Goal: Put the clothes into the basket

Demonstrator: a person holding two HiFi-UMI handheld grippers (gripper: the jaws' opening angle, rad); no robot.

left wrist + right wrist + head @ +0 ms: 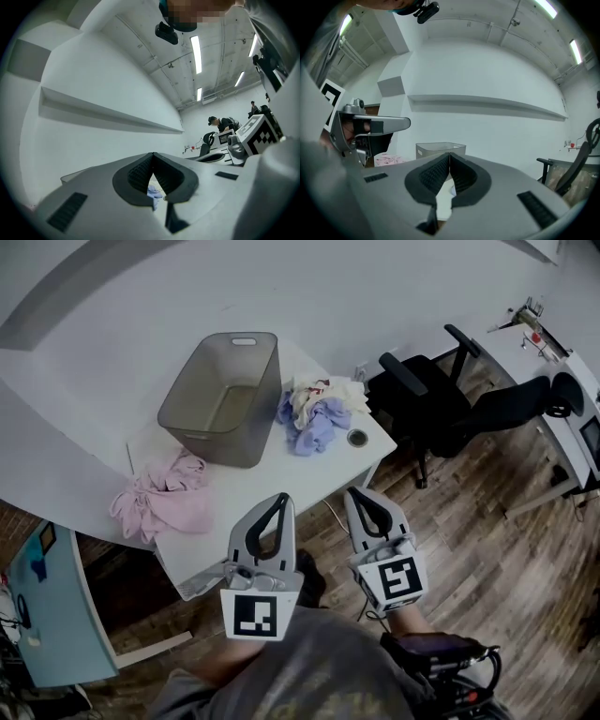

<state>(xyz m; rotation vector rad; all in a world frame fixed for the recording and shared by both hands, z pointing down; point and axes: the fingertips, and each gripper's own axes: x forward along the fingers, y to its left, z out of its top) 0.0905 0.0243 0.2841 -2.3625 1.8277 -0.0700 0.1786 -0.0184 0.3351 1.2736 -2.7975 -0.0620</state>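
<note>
An empty grey basket stands on the white table. A pink heap of clothes lies at the table's front left. A purple and cream heap lies just right of the basket. My left gripper and right gripper hover side by side off the table's front edge, both shut with nothing in them. In the right gripper view the closed jaws point at the basket, with pink cloth to the left. Purple cloth peeks under the left gripper's closed jaws.
A black office chair stands right of the table on the wooden floor. A round cable hole sits near the table's right corner. Another desk is at far right and a pale one at lower left. A person is far off.
</note>
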